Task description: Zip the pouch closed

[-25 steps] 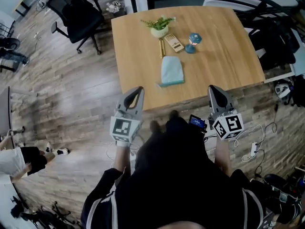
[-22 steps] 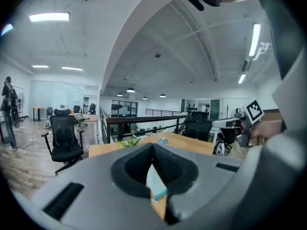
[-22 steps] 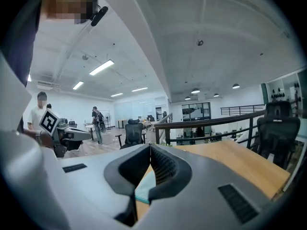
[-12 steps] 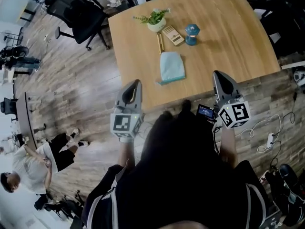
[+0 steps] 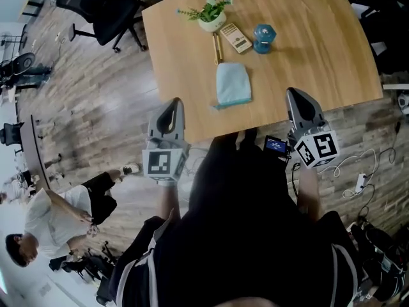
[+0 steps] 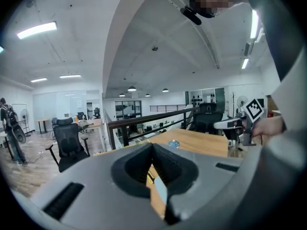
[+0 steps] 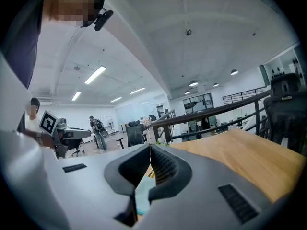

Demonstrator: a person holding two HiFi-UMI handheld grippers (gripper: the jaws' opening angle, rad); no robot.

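Head view: one pale-blue pouch (image 5: 231,85) lies mid-desk (image 5: 307,62), near one gold pen (image 5: 216,48), one printed box (image 5: 235,37) with lettering too small to read, and one potted plant (image 5: 211,18). The left gripper (image 5: 171,107) and right gripper (image 5: 298,98) are at the near edge, jaws pressed together, empty.

A potted plant (image 5: 211,15), a gold pen (image 5: 216,48), a small box (image 5: 234,38) and a blue jar (image 5: 263,37) sit close together on the wooden table (image 5: 307,50); a black office chair (image 5: 105,8) stands nearby.
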